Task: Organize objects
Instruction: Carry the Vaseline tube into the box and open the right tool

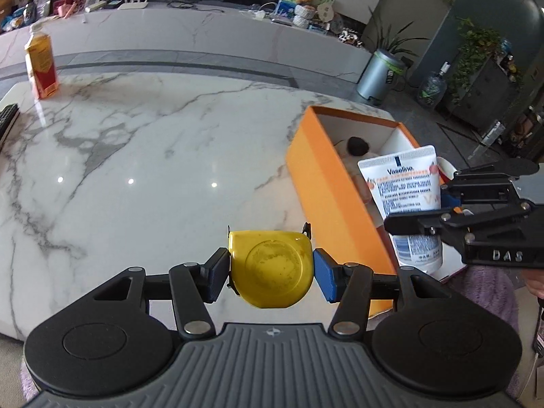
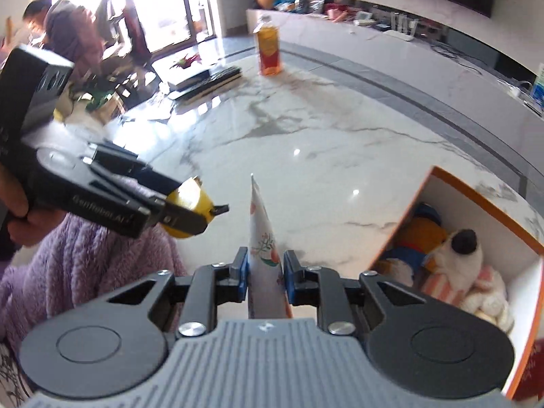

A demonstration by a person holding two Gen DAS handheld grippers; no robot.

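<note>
Marble table (image 1: 136, 129) is filling the left wrist view, and the left gripper (image 1: 271, 268) is clamping a yellow tape measure (image 1: 271, 268) between its blue pads (image 1: 324, 275), held above the table edge. To the right, an orange box (image 1: 319, 170) is sitting open on the table with soft toys (image 1: 357, 146) lying inside. The right gripper (image 1: 438, 224) is reaching in from the right, gripping a white lotion tube (image 1: 403, 183) just beside the box's near wall. A bottle of orange drink (image 1: 40, 64) is standing far off at the table's left end.

Moving to the right wrist view, the right gripper (image 2: 266, 272) is squeezing the lotion tube (image 2: 263, 238) edge-on, flat end pointing up. The left gripper (image 2: 190, 210) is coming in from the left with the tape measure (image 2: 190, 200) between its fingers. The box (image 2: 476, 197) is lying at lower right, soft toys (image 2: 455, 261) heaped inside. The bottle (image 2: 269, 51) is standing upright at the far side.
</note>
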